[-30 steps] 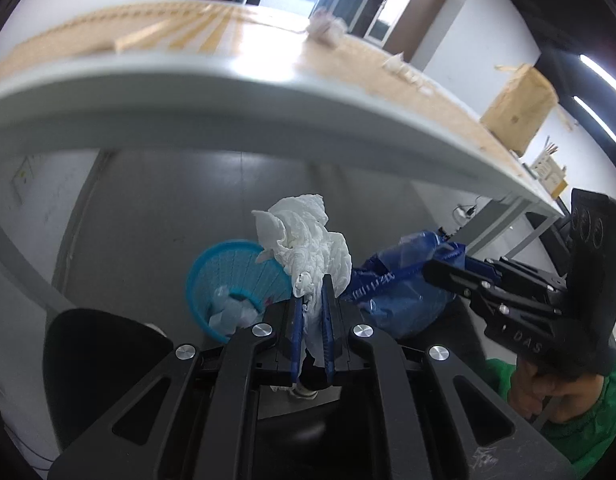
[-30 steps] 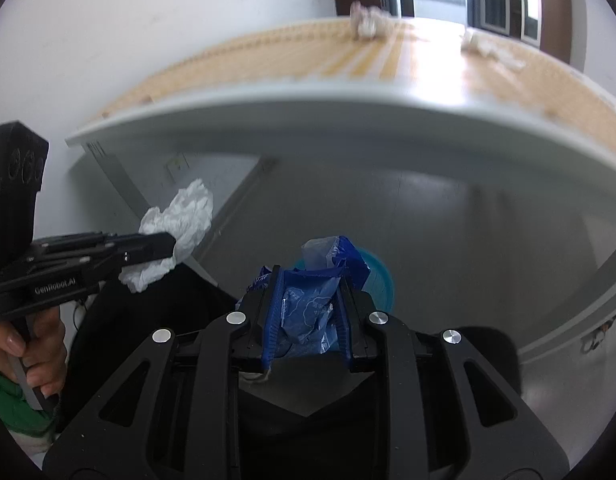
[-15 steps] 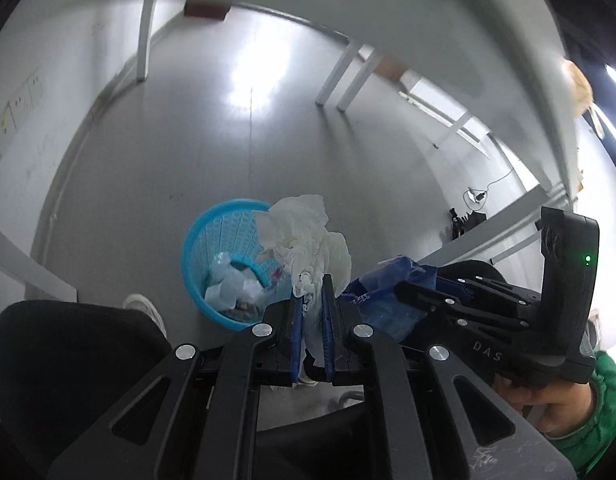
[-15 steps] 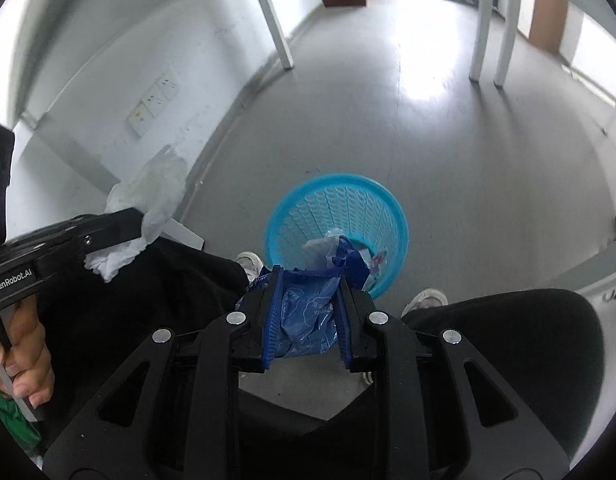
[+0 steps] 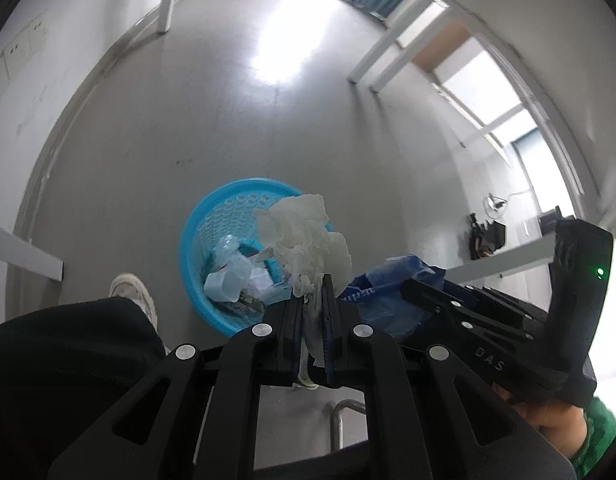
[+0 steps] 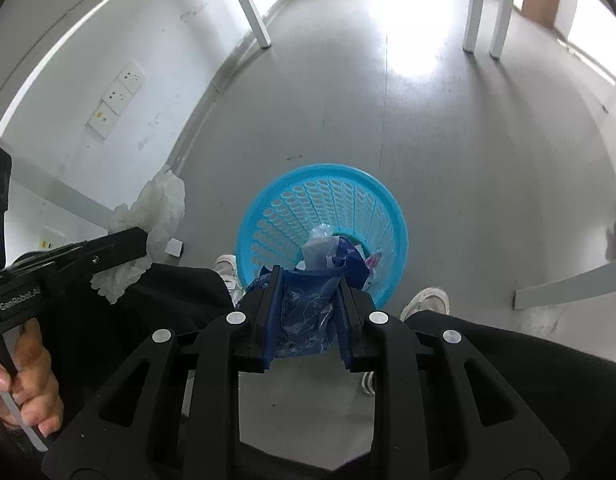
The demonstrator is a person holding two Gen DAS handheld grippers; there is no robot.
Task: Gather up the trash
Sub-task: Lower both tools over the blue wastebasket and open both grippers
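Counter gone from view now, blue basket (image 6: 321, 216) sits below. Left gripper (image 5: 311, 304) pinches upright tissue wad (image 5: 308, 232); right gripper (image 6: 308, 300) clamps blue wrapper (image 6: 304, 312), pointing basketward.

Grey floor (image 6: 447, 128) beneath you, bright glare patch (image 5: 280, 52) at centre. White table legs (image 6: 252, 8) stand along far side. Wall sockets (image 6: 116, 100) on white wall at your left. Your white sneakers (image 6: 425, 302) and black trousers (image 5: 68, 360) fill near edge.
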